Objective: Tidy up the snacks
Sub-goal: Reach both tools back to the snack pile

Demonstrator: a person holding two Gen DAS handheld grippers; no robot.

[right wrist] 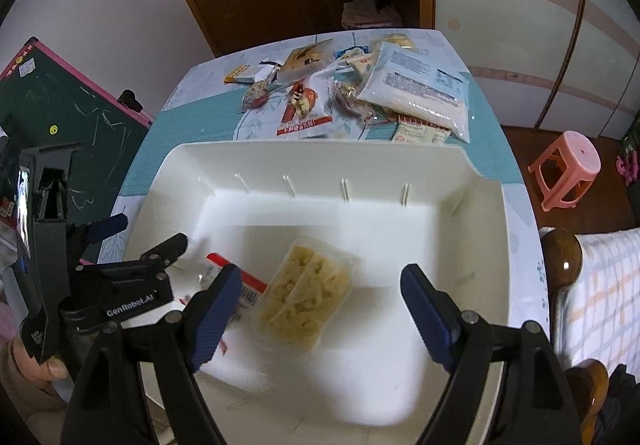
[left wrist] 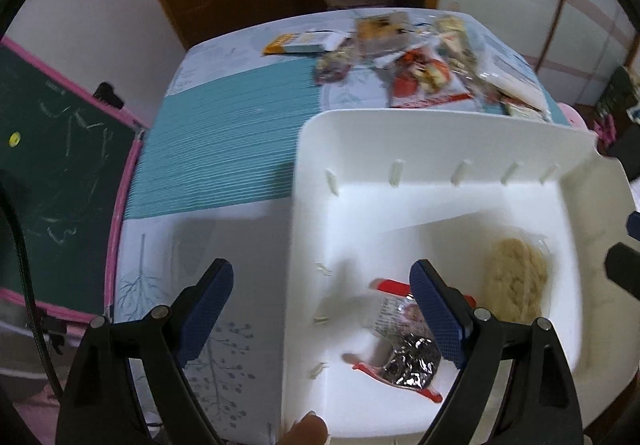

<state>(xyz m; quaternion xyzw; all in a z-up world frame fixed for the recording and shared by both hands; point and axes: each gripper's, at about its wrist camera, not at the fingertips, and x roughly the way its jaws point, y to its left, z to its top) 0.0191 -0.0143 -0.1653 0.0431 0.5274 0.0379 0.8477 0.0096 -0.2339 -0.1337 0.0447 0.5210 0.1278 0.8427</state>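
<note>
We see a white rectangular plastic bin (right wrist: 486,229) on a table with a teal-and-white patterned cloth (left wrist: 216,149). Inside the bin lie two snacks: a clear packet of pale yellow noodle-like pieces (right wrist: 306,295) and, just left of it, a red-edged packet with a silvery foil face (left wrist: 404,359). Our left gripper (left wrist: 322,319) has its blue-padded fingers spread apart, holding nothing, straddling the bin's left wall. Our right gripper (right wrist: 320,319) is also spread wide and empty, hovering over the bin above the noodle packet. Beyond the bin's far wall, a loose pile of assorted snack packets (right wrist: 352,93) sits on the cloth, including a large white-and-blue bag (right wrist: 420,85).
</note>
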